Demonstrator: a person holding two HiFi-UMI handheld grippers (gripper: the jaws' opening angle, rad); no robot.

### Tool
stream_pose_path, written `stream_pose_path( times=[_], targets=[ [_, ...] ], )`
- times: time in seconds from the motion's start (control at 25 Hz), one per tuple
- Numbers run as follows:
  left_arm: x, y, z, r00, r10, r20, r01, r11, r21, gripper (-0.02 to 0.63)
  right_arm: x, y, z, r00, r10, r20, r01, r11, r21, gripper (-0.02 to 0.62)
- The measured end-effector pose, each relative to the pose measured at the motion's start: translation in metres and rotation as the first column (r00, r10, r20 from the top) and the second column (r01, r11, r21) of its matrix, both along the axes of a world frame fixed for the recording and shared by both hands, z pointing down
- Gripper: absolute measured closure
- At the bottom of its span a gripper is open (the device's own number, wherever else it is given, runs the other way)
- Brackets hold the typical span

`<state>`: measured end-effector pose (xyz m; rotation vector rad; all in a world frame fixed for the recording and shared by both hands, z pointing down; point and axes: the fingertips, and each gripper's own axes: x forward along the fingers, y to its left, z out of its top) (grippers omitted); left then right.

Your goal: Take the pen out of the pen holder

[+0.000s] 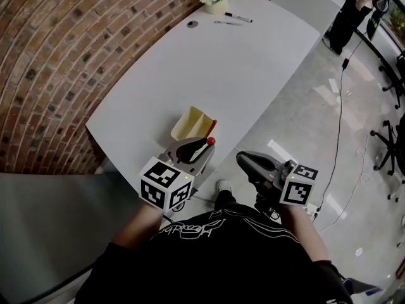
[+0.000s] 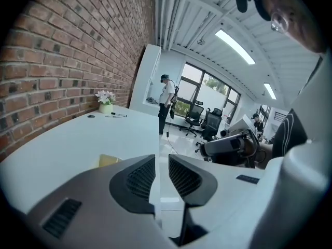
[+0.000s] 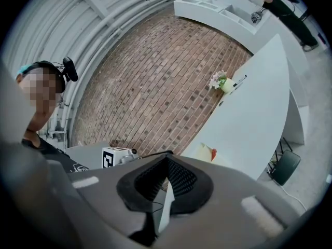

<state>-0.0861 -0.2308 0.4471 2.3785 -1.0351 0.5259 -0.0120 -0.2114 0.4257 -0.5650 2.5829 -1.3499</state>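
left gripper [image 2: 161, 176] shows a narrow gap with nothing in it, just beside the yellow pen holder [image 1: 190, 124] at the near edge of the white table [image 1: 247, 62]. right gripper [image 3: 167, 176] looks closed and empty, off the table. a red pen [image 3: 213, 153], i think, sits in the holder. brick wall [image 1: 50, 56] runs alongside.

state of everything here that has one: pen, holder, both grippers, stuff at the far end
pen: in the holder, red end sticking out
pen holder: on the table near its near edge
left gripper: jaws apart, nothing between
right gripper: jaws together, empty
marker: lying flat
flower pot: upright
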Motion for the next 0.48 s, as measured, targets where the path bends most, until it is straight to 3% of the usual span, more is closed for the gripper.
stream_pose_path(
  times=[0.24, 0.48],
  targets=[
    [-0.003, -0.022, 0.021, 0.996, -0.022, 0.084, 0.023, 1.000, -0.010, 0.500, 0.004, -0.009, 0.012, 1.000, 0.006, 0.007, -0.006, 1.000, -0.029, 0.592],
    [0.000, -0.039, 0.044, 0.987, -0.023, 0.162, 0.030, 0.999, -0.039, 0.499, 0.010, -0.020, 0.020, 1.000, 0.020, 0.009, -0.020, 0.998, -0.053, 0.592]
  ],
)
